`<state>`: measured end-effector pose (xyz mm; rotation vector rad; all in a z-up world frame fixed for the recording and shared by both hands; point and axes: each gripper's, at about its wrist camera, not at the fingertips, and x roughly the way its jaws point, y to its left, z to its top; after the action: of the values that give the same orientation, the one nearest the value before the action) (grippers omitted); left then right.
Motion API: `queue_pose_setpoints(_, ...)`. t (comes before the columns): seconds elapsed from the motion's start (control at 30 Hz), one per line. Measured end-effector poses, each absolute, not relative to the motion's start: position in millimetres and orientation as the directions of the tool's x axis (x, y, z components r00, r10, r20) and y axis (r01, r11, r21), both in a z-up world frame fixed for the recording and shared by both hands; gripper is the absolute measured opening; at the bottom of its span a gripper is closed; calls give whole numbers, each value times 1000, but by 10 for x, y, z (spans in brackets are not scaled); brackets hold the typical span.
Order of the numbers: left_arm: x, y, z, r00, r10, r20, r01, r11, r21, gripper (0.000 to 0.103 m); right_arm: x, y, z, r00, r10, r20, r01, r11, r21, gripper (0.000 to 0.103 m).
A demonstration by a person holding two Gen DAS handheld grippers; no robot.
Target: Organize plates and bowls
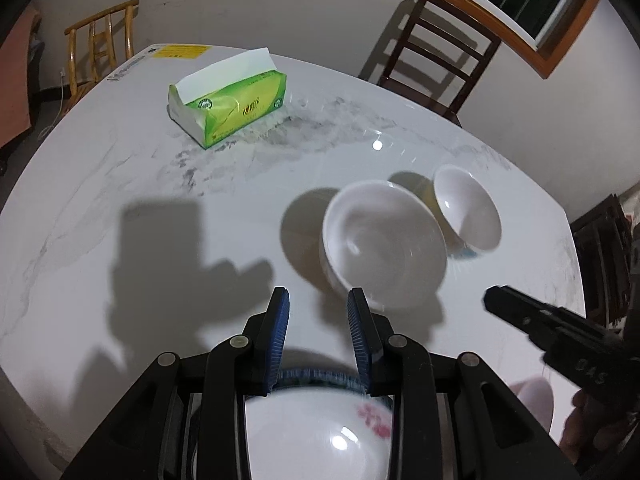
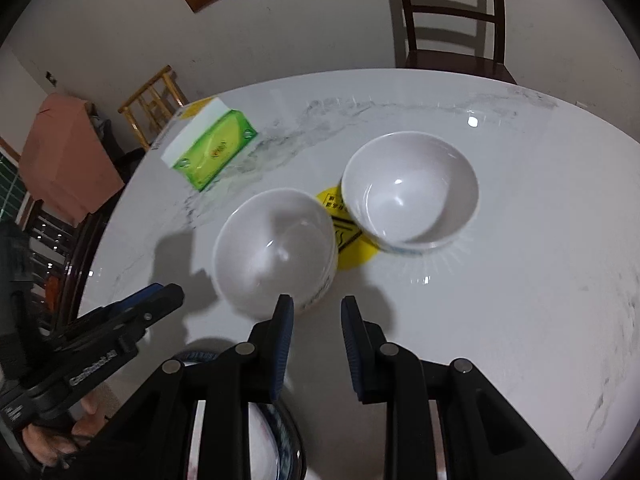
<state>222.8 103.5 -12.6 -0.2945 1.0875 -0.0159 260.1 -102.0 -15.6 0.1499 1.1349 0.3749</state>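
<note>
Two white bowls stand upright on the marble table. The nearer bowl (image 1: 384,240) (image 2: 276,248) is just ahead of both grippers. The farther bowl (image 1: 468,208) (image 2: 410,190) stands beside it, partly on a yellow sticker (image 2: 352,240). A blue-rimmed plate with a pink flower (image 1: 320,424) (image 2: 276,440) lies under my left gripper. My left gripper (image 1: 318,300) is open and empty above the plate's far rim. My right gripper (image 2: 316,308) is open and empty, its left finger close to the nearer bowl's rim. Each gripper shows in the other's view, the right gripper (image 1: 560,332) and the left gripper (image 2: 100,336).
A green tissue box (image 1: 228,104) (image 2: 212,148) lies at the far left of the table. A dark wooden chair (image 1: 432,56) (image 2: 452,20) stands behind the table, and a bamboo chair (image 1: 100,40) at the far left. The table edge (image 1: 576,248) curves close on the right.
</note>
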Motion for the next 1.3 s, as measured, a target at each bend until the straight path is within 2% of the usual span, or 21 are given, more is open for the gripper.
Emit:
queue_pose_setpoints(0.53,2795,991,-541,415,-150,-897,-144,963,-227,27,3069,-783,-639,299,323,-898,-180,943,279,25)
queue_pose_setpoints(0.63,2820,967,-609,405,-152,-902,-140,964,-226,22,3099,-804,-699,287,329,-899,-162,942,293,24)
queue_pose_setpoints(0.73,2835,938,-664,398,-171,-901,-122,964,-236,14,3110,-813,-728,278,354,-893,-164,934,319,16)
queue_pose_setpoints(0.8,2828,918,-665,400,-182,-898,-111,963,-245,11,3100,-808,-718,278,349,-895,-163,935,314,16)
queue_pose_setpoints(1.3,2612,763,-411,417,-172,-892,-85,970,-227,10,2854,-943,-501,293,353,-889,-150,935,322,14)
